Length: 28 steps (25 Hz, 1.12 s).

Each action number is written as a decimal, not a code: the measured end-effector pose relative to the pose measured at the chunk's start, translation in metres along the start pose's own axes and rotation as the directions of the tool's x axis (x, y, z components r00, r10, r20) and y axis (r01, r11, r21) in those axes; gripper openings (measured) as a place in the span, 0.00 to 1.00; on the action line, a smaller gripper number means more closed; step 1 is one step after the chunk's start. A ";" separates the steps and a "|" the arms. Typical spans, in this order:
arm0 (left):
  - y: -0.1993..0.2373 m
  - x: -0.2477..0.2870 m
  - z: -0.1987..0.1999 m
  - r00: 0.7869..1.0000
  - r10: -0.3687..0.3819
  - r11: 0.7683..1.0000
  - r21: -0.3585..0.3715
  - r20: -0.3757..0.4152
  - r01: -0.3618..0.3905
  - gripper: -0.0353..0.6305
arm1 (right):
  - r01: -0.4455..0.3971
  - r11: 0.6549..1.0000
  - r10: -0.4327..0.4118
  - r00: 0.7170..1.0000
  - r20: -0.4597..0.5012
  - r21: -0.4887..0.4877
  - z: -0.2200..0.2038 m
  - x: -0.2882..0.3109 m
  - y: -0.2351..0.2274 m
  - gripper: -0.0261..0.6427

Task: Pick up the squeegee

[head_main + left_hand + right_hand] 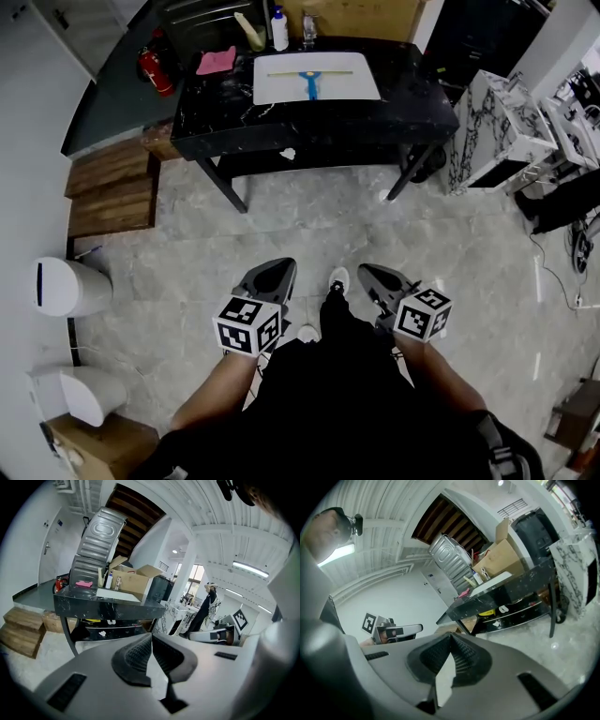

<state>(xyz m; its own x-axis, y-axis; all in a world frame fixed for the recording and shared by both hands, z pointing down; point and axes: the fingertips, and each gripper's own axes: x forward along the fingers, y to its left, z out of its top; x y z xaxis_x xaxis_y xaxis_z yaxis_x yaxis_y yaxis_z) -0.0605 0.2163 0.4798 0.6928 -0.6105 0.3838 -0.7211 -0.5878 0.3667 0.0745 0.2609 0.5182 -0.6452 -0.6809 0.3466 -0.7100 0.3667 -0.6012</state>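
The squeegee (310,79), with a blue handle and a long thin blade, lies on a white board (361,89) on the black marble table (216,112) at the far side of the floor. My left gripper (282,267) and right gripper (366,272) hover low over the grey floor, well short of the table, both pointing toward it. Each has its jaws meeting at the tips with nothing between them. From the left gripper (150,637) view the table (93,604) stands ahead at the left; from the right gripper (450,637) view the table (506,595) is ahead at the right.
On the table are a pink cloth (217,61), a white bottle (279,30) and a cardboard box (136,581). A red extinguisher (156,71) and wooden steps (111,186) stand left of it. White bins (70,286) line the left wall; a marble cabinet (497,131) is right.
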 end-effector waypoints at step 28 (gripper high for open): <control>0.030 0.156 0.091 0.997 0.070 0.994 0.081 -0.016 -0.069 0.08 | -0.068 0.997 0.067 0.997 -0.045 -0.025 0.133 0.065 -0.122 0.05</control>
<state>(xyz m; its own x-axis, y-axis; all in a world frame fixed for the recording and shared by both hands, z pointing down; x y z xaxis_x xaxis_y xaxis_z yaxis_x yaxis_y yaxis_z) 0.0263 0.0552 0.4738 0.6405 -0.6415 0.4223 -0.7644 -0.5857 0.2696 0.1568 0.0881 0.5185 -0.7035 -0.6253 0.3378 -0.6710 0.4278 -0.6056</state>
